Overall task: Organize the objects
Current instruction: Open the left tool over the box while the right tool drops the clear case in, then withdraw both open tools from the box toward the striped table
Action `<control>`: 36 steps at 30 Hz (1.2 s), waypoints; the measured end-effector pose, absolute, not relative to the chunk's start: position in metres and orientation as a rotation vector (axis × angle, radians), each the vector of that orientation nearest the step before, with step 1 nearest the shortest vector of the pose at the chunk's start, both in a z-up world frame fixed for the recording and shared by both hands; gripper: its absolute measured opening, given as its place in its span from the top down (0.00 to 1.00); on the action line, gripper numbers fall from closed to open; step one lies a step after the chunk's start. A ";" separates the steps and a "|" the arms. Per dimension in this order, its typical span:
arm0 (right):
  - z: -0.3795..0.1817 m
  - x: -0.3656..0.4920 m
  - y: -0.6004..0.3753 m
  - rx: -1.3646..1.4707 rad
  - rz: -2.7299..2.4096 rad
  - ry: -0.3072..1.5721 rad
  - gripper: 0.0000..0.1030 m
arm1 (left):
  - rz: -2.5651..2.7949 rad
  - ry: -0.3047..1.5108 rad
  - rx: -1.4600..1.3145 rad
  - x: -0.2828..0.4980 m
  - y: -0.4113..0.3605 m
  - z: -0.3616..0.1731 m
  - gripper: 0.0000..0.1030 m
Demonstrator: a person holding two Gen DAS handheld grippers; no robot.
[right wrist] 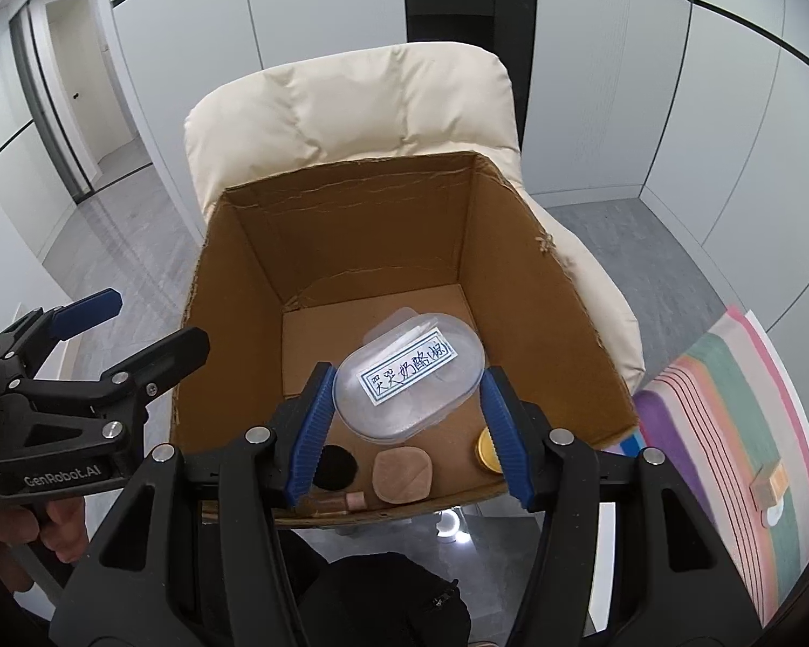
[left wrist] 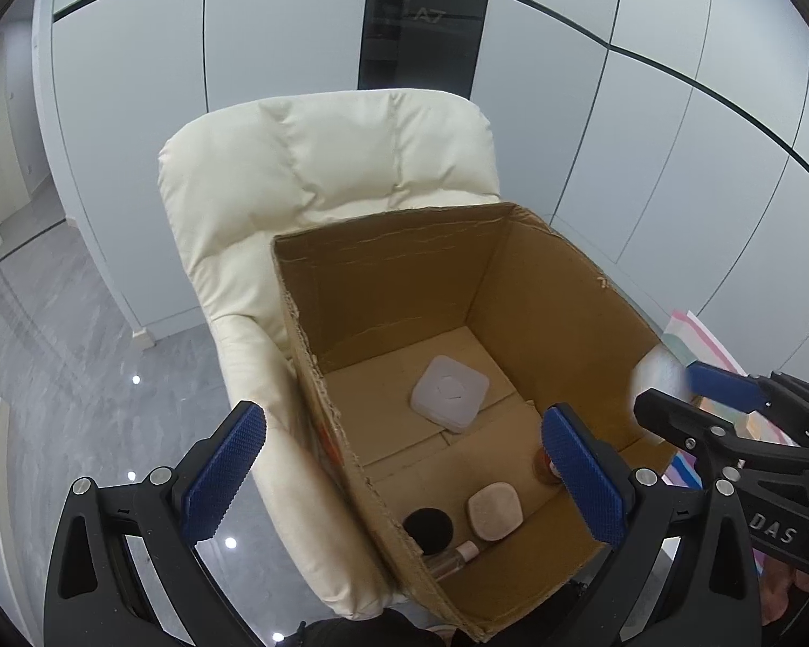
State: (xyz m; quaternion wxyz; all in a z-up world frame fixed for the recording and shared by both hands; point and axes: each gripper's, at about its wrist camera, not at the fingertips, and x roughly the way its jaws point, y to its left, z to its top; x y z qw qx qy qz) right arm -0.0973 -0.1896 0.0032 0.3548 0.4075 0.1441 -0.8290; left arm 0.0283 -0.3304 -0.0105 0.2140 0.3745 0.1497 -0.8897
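Right gripper (right wrist: 407, 404) over the box (right wrist: 232, 291), jaws set around a clear oval tub (right wrist: 410, 377); the left pad looks to touch it, the right stands just off, so the grip looks released. Tub likely light, rigid, slick; take it across its narrow sides. Left gripper (left wrist: 404, 474) wide open, empty.

We see the open-topped brown cardboard box (right wrist: 518, 280) with no flaps across its mouth, so entry from above is free. Its tall walls block any sideways approach. The back half of its floor is bare except for a white square lidded case (left wrist: 450, 392). Along the near wall a black round disc (right wrist: 335, 467), a beige rounded pad (right wrist: 402, 473) and a gold-lidded jar (right wrist: 489, 449) crowd the floor. The cream padded chair back (right wrist: 350, 102) rises behind.
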 end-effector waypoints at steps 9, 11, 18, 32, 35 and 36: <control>0.007 -0.109 -0.175 1.066 -2.207 0.330 0.24 | -2.473 0.410 1.052 0.025 -0.326 -0.012 0.00; 0.007 -0.111 -0.171 1.073 -2.218 0.332 0.24 | -2.477 0.407 1.053 0.023 -0.323 -0.012 0.00; 0.006 -0.116 -0.154 1.088 -2.244 0.332 0.24 | -2.504 0.392 1.068 0.012 -0.308 -0.011 0.00; 0.005 -0.129 -0.100 1.127 -2.332 0.308 0.22 | -2.575 0.342 1.107 -0.019 -0.266 -0.012 0.00; 0.006 -0.131 -0.086 1.126 -2.363 0.298 0.17 | -2.589 0.331 1.114 -0.026 -0.256 -0.012 0.00; 0.005 -0.132 -0.080 1.130 -2.373 0.293 0.17 | -2.596 0.327 1.116 -0.028 -0.252 -0.012 0.00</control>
